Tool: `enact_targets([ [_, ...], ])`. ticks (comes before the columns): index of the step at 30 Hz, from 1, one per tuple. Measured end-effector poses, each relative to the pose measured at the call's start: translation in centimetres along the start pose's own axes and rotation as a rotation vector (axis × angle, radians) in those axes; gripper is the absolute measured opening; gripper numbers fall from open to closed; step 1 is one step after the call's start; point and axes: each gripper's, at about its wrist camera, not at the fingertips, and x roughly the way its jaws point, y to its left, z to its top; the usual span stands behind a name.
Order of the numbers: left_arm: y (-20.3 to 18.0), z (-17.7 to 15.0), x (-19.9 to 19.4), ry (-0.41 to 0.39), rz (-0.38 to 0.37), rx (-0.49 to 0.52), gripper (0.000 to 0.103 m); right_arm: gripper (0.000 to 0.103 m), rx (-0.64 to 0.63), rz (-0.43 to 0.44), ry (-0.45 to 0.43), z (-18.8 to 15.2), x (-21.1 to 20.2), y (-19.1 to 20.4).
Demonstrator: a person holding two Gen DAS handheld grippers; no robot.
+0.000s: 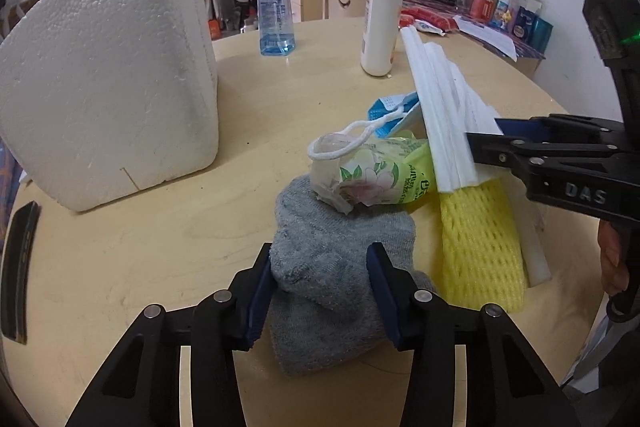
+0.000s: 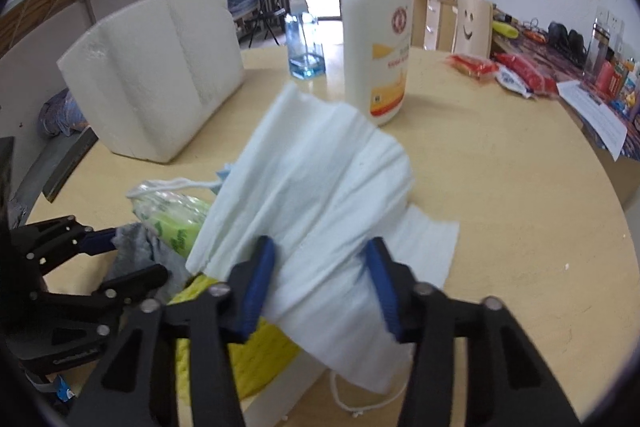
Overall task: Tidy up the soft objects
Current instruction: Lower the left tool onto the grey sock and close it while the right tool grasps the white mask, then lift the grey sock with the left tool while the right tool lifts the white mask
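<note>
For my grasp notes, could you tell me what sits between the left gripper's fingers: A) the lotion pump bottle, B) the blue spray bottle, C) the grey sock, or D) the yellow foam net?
C: in the left wrist view the left gripper has its blue pads pressing both sides of the grey sock.

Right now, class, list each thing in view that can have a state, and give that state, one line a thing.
left hand-held gripper: shut on the grey sock, which lies on the table.
right hand-held gripper: shut on the white mask, which it holds lifted.
pump bottle: upright.
spray bottle: upright, little blue liquid left.
foam box: standing on the table.
</note>
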Motion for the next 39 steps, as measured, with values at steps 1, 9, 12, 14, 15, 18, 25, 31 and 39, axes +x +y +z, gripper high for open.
enact_targets([
  [1, 0.0, 0.0, 0.0, 0.000, -0.003, 0.001, 0.045, 0.036, 0.004, 0.001, 0.001, 0.0, 0.0, 0.0],
  [9, 0.4, 0.0, -0.2, -0.014, -0.018, -0.006, 0.020, 0.016, 0.038, 0.032, -0.050, 0.5, -1.2, -0.7],
  [12, 0.5, 0.1, -0.5, -0.034, -0.004, -0.006, 0.017, 0.014, 0.042, 0.035, -0.088, 0.6, -2.2, -0.9],
  [14, 0.7, 0.1, -0.9, -0.050, -0.002, -0.018, 0.017, 0.013, 0.042, 0.032, -0.109, 0.7, -2.8, -0.9],
  [15, 0.7, 0.1, -1.1, -0.055, 0.001, -0.019, 0.017, 0.013, 0.042, 0.033, -0.116, 0.8, -3.1, -1.0],
  [18, 0.7, 0.1, -1.8, -0.074, 0.003, -0.018, 0.016, 0.013, 0.041, 0.035, -0.141, 0.9, -4.1, -1.0],
  [25, 0.7, -0.3, -3.8, -0.124, 0.027, -0.018, 0.016, 0.013, 0.029, 0.016, -0.202, 0.4, -7.2, -1.0],
  [31, 0.6, -1.0, -5.7, -0.167, 0.036, -0.025, 0.016, 0.013, 0.038, 0.002, -0.233, -0.8, -9.2, -1.3],
  [39, 0.7, -2.0, -8.2, -0.224, 0.063, -0.049, 0.016, 0.013, 0.059, -0.003, -0.281, -1.9, -11.5, -1.7],
])
